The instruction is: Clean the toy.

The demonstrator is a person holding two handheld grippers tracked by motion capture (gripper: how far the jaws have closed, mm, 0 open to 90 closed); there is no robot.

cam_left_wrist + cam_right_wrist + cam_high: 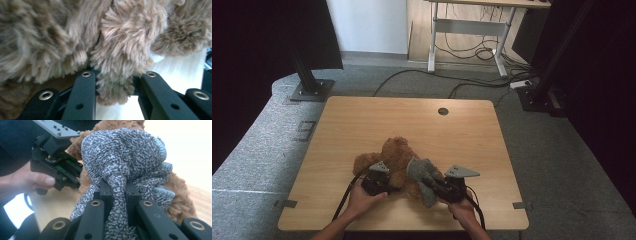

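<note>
1. Table (362, 120): a light wooden top with a round cable hole (443, 111) near its far edge, standing on grey carpet.
2. Teddy bear (396, 159): a brown plush toy lying near the front edge of the table, between the two grippers.
3. Grey knitted garment (422, 172): a speckled grey piece with paler ribbed edges (its exact kind cannot be told), draped over the bear's right-hand part and hanging toward the table's front edge.
4. Left gripper (388, 184): held in the person's left hand (359, 199) and pointing at the bear from the near left. In the left gripper view its two black jaws stand a moderate way apart, with a tuft-like plush limb (117, 75) between them; the fur fills the gap and touches both jaws.
5. Right gripper (430, 186): held in the right hand (462, 209) just beside the bear. In the right gripper view its jaws are nearly together, pinching a bunched fold of the knitted garment (117, 185), which spreads above them over the brown fur.
</note>
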